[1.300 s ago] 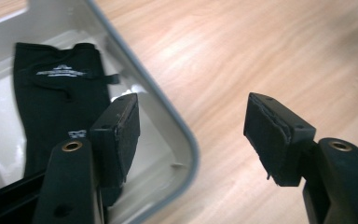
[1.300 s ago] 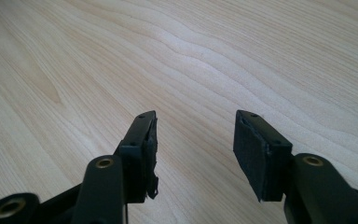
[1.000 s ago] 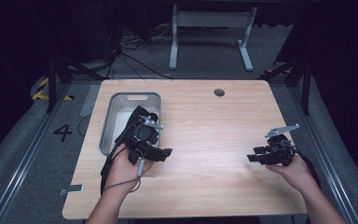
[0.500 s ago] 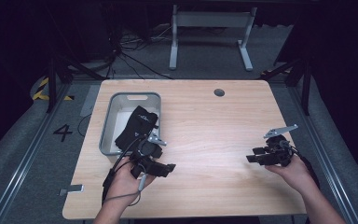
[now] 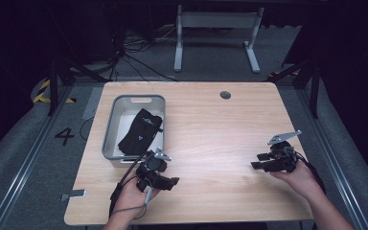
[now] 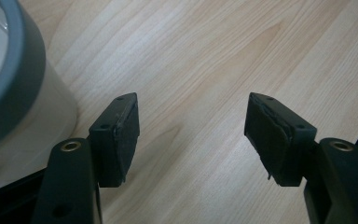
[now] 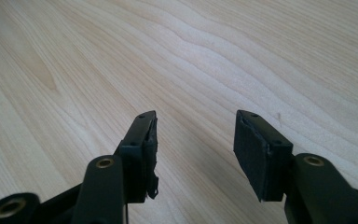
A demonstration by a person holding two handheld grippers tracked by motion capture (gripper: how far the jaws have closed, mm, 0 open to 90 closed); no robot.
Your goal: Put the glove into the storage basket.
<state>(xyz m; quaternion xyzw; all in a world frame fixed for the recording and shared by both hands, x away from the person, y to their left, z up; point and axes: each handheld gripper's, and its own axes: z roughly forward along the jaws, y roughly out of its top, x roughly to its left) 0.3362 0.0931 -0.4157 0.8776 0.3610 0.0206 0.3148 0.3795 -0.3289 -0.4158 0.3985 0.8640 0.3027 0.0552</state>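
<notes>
Left gripper (image 5: pixel 172 182) pulled back from bin (image 5: pixel 109 129) toward 6 o'clock, jaws spread, empty. Black garment (image 5: pixel 141 130) lies released inside bin, at gripper's 11 o'clock. Right gripper (image 5: pixel 257 165) unmoved, jaws apart, empty. Placement looks done.

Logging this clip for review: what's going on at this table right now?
A person works at a wooden table with a gripper in each hand. A black garment lies inside the grey bin. The left gripper hangs just in front of the bin, jaws open and empty. The right gripper sits low over bare wood on the other side, also open and holding nothing.
</notes>
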